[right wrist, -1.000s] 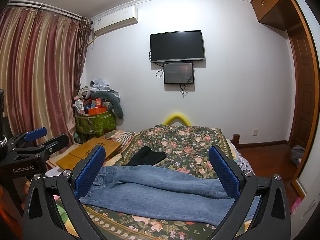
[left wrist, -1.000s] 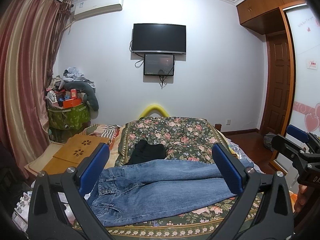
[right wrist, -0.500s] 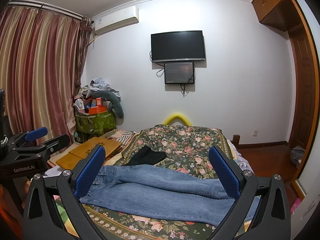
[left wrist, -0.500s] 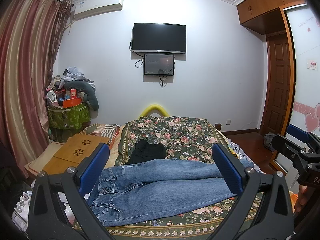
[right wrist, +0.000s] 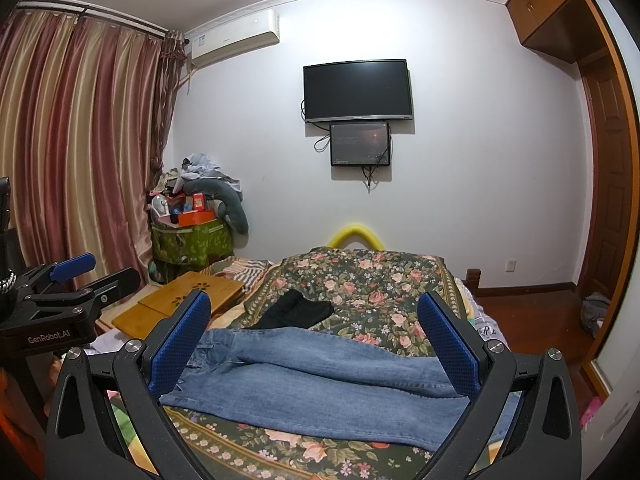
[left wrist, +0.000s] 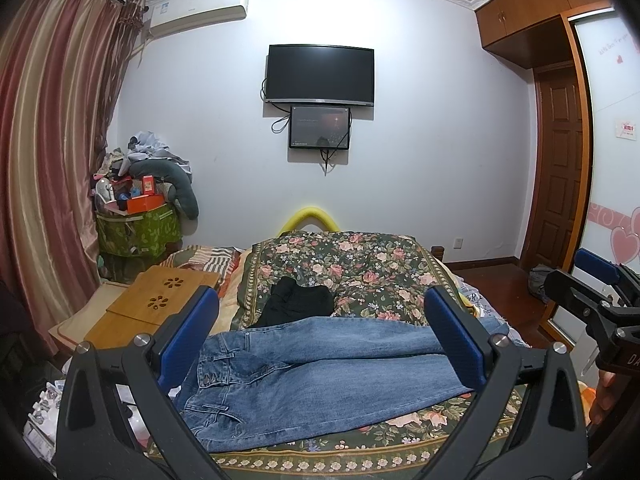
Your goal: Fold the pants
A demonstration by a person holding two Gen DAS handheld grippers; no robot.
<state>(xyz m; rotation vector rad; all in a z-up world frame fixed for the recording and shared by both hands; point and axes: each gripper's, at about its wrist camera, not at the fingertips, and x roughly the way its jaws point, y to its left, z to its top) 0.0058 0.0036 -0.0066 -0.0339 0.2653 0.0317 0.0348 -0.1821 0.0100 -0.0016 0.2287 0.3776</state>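
A pair of faded blue denim jeans (left wrist: 320, 372) lies unfolded across the lower middle of both views, flat on the dark floral-patterned bed cover (left wrist: 360, 264), waistband toward the left of the frame and legs running to the right. Just behind them, a small black folded garment (left wrist: 298, 304) rests on the same cover. The left gripper (left wrist: 322, 332) is held above the near edge of the bed, its blue-padded fingers (left wrist: 188, 336) spread wide and empty, framing the jeans. The right gripper (right wrist: 316, 332) is likewise held wide apart with nothing between its blue-padded fingers (right wrist: 448, 348). A light wooden lap tray (left wrist: 160, 304) sits at the left of the bed, and a black wall-mounted television (left wrist: 320, 74) hangs in the upper centre.
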